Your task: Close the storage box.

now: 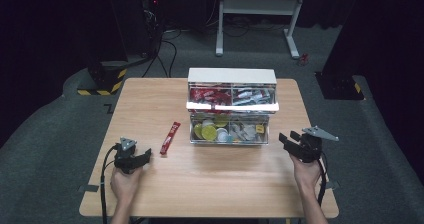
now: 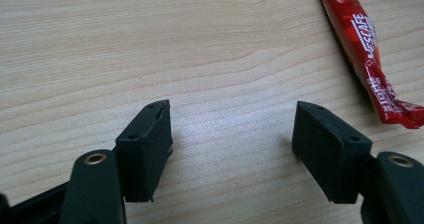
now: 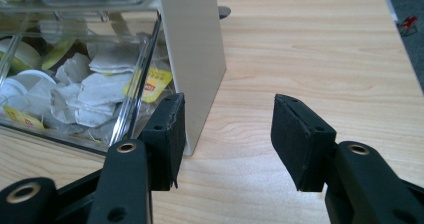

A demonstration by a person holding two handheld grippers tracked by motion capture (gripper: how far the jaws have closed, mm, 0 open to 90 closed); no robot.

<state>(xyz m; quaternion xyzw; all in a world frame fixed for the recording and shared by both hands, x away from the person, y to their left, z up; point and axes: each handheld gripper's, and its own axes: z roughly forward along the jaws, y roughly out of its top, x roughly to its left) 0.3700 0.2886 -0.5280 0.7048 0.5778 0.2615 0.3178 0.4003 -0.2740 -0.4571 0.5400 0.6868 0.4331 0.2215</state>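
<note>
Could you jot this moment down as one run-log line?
left gripper: open, empty, beside red sachet | right gripper: open, empty, by drawer box | sachet: flat on table

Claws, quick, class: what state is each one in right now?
Left claw: open, empty, beside the red sachet.
Right claw: open, empty, by the box.

Wooden table [image 1: 210, 184], dark floor [image 1: 45, 134], white desk frame [image 1: 257, 6].

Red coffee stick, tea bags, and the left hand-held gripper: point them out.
red coffee stick [image 1: 170, 137], high view, mid wrapper.
tea bags [image 3: 95, 91], right gripper view, white bag in the drawer.
left hand-held gripper [image 2: 232, 151], left gripper view, between its fingertips.
</note>
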